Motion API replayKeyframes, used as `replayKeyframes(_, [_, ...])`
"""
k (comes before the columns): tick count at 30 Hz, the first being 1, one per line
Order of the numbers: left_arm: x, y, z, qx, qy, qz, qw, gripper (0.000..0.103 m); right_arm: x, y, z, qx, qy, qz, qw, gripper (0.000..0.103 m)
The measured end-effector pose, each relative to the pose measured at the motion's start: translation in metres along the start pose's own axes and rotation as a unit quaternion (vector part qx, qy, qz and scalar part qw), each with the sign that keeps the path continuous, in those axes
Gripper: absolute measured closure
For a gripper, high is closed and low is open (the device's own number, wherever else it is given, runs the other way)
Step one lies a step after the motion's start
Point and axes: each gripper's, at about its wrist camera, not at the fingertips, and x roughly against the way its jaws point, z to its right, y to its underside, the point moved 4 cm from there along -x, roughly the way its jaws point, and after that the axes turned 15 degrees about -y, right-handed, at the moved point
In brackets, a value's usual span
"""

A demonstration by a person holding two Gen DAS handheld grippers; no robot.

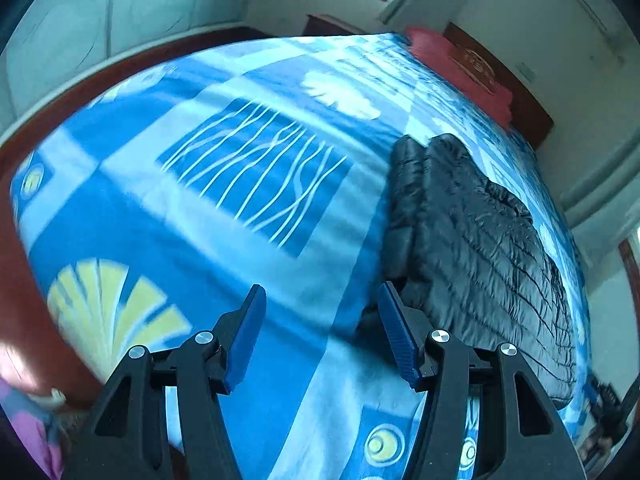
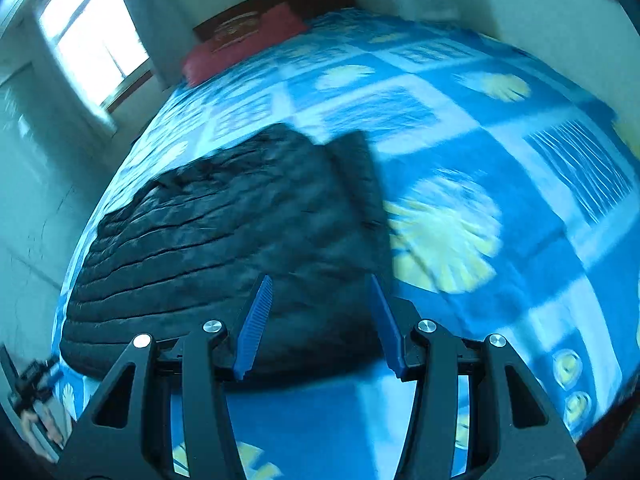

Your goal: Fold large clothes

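Two grippers, both spread, nothing between the pads. Left gripper [image 1: 322, 292] hangs over bare bedspread [image 1: 224, 240], its right pad just beside the jacket's near left corner. Right gripper [image 2: 320, 284] hangs over the near edge of the jacket, not touching as far as I can tell.

Black quilted puffer jacket [image 2: 224, 232] lies flat on the bed, already folded into a long slab, sleeve folded in along one long edge [image 1: 404, 184]. Long axis runs from the near bed edge toward the headboard [image 1: 500, 76]; quilting seams run across it. It sits on the window [image 2: 92, 36] side of the bed, leaving the other side as open bedspread. Which end is collar or hem: cannot tell.

Writing: no readable labels or brands. Headboard carries a gold ornament, too blurred to read. Red pillow [image 2: 244, 44] lies against it at the far end.

Bedspread is blue and white squares with yellow fan shapes. Both views are motion-blurred.
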Motion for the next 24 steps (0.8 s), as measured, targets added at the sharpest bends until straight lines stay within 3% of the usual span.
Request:
replayKeyframes(7, [-0.013, -0.03, 0.049, -0.065, 0.027, 0.009, 0.9975, 0.045, -0.082, -0.016, -0.083, 0.079, -0.044, -0.057, 0.994, 0.055])
replayKeyframes(12, [-0.028, -0.052, 0.078, -0.095, 0.035, -0.001, 0.9949, 0.045, -0.132, -0.034, -0.128, 0.126, -0.037, -0.069, 0.989, 0.055])
replayKeyframes(17, [-0.044, -0.067, 0.1, -0.123, 0.026, 0.003, 0.9921, 0.045, -0.163, -0.041, -0.141, 0.128, -0.036, -0.077, 0.988, 0.056])
replayKeyframes(24, [-0.068, -0.07, 0.11, -0.133, 0.021, -0.016, 0.9907, 0.045, -0.206, -0.024, -0.127, 0.136, 0.012, -0.096, 0.986, 0.056])
